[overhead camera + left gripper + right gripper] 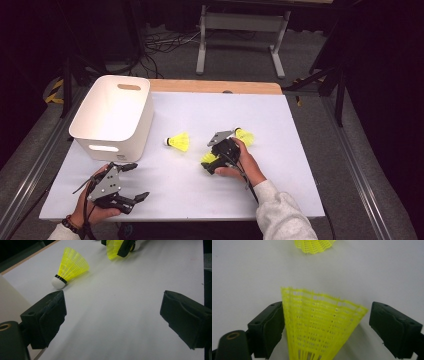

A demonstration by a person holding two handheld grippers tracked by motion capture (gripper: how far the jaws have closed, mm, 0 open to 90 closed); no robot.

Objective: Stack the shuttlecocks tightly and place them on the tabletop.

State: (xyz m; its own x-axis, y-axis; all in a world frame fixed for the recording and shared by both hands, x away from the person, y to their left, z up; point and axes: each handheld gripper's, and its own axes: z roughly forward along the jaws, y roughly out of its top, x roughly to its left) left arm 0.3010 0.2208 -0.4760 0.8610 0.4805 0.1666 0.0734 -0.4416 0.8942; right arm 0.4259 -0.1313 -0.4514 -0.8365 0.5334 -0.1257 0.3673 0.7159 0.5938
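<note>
A yellow shuttlecock [319, 325] lies on the counter [300, 190] between the jaws of the right gripper [325, 326]. It is shaped like a cone, and its skirt is a thin plastic net full of tiny holes. The jaws are black, chunky blocks. They stand open, with a gap on the right side of the skirt; the left jaw is right beside it, and I cannot tell if it touches.

In the high view, the right gripper [210, 162] sits over this shuttlecock near the middle of the counter. A second shuttlecock [244, 136] lies just behind the gripper. A third shuttlecock [179, 141] lies to the left of it, a little apart, with a round white tip and a black band.

Farther left of the held-over shuttlecock is a white bin [114, 116]. It is smooth plastic with rounded corners and slot handles.

The left gripper [134, 181] rests in front of the bin, and its jaws are wide open with nothing between them. The counter top is flat, white and smooth.
</note>
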